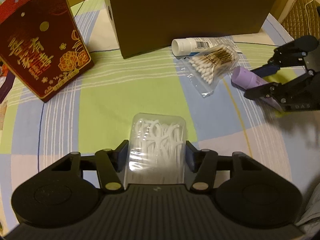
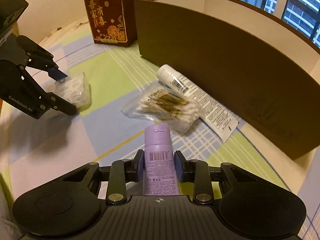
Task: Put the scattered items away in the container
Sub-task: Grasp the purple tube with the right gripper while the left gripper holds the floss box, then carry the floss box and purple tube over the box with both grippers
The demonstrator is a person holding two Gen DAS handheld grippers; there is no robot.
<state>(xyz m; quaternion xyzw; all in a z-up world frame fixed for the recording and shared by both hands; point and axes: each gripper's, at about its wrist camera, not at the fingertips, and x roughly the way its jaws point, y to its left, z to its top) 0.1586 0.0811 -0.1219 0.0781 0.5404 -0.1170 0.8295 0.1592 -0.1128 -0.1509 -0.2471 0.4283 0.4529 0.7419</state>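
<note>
Left tool (image 1: 157,152) pinches floss-pick box (image 1: 158,140); right tool (image 2: 159,165) pinches purple tube (image 2: 159,160).

Floss-pick box (image 1: 157,146), lilac tube (image 2: 159,160), swab bag (image 2: 170,108), white tube (image 2: 192,94), brown container (image 2: 230,64)

Right gripper (image 2: 159,165) has the purple tube (image 2: 159,160) between its fingers, cap pointing to twelve o'clock. Swab bag (image 2: 168,108) just beyond, lying on the white tube (image 2: 192,94) beside the brown box (image 2: 230,64). At nine o'clock, the left gripper (image 2: 66,92) straddles a clear case (image 2: 77,92).
</note>
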